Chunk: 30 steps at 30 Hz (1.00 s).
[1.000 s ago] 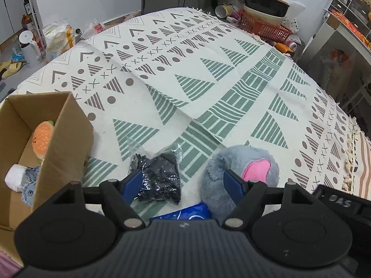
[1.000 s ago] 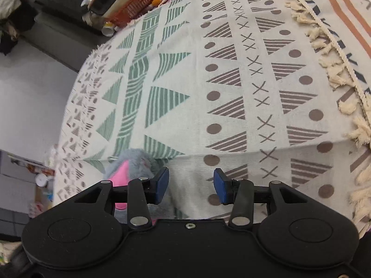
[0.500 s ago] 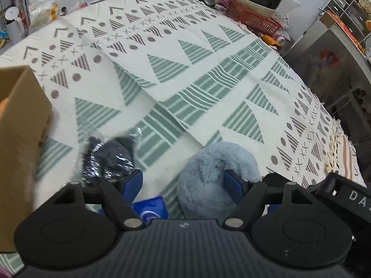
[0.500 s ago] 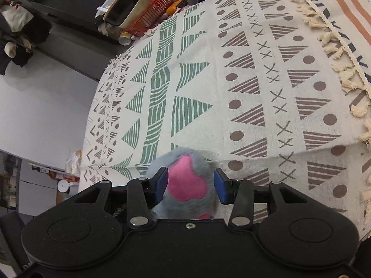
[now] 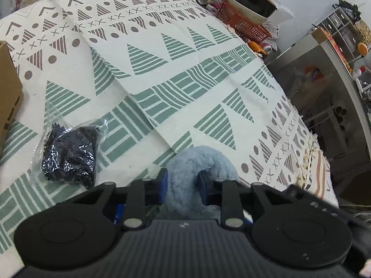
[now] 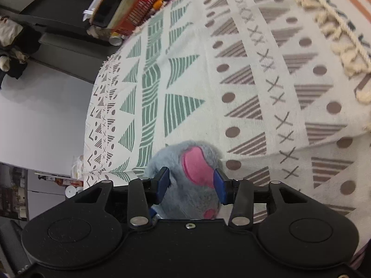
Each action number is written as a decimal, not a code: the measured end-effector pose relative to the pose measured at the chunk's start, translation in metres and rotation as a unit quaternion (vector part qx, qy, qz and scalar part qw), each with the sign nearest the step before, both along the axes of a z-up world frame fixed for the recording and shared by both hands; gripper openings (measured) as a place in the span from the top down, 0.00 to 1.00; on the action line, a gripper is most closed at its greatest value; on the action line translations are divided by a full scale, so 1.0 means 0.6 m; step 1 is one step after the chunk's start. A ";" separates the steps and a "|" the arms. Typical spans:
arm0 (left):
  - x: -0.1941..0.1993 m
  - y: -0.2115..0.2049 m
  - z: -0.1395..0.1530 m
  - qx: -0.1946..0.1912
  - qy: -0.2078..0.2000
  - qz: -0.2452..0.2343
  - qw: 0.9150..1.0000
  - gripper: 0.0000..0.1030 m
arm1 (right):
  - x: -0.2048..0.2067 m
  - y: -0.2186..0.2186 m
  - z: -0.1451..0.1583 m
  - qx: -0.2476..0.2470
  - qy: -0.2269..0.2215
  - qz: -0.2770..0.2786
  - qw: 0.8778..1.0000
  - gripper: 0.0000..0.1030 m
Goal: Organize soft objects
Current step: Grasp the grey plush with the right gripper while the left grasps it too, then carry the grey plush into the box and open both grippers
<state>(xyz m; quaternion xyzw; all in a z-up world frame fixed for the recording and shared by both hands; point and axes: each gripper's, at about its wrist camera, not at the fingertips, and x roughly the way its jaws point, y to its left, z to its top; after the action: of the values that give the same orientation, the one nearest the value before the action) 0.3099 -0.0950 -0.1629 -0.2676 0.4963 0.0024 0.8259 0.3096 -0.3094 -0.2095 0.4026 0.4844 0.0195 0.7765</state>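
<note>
Left wrist: one grey plush (image 5: 199, 162) between pads; one bagged, seemingly dark fabric (image 5: 69, 153).

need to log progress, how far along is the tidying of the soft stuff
Done: nothing can be confirmed, since the cardboard box shows only its outer wall. In hand: the left gripper is shut on the grey plush toy, and the right gripper straddles it, open. Left: the bagged dark item lies on the patterned cloth.
</note>
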 end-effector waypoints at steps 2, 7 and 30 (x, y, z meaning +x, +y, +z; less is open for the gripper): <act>0.000 0.005 0.002 -0.012 0.000 0.003 1.000 0.78 | 0.001 -0.003 -0.007 0.010 0.004 -0.004 1.000 0.73; -0.004 0.009 0.020 -0.010 -0.019 -0.005 1.000 0.78 | -0.004 0.001 0.010 0.000 -0.026 0.001 1.000 0.78; -0.075 0.130 0.127 0.020 -0.088 0.032 0.995 0.78 | -0.036 0.115 0.091 0.005 -0.146 0.107 0.984 0.79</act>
<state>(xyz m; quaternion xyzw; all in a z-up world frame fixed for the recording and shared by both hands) 0.2651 -0.0171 -0.0866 -0.2661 0.4125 0.0153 0.8711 0.2882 -0.2402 -0.1548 0.3450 0.4058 0.1630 0.8305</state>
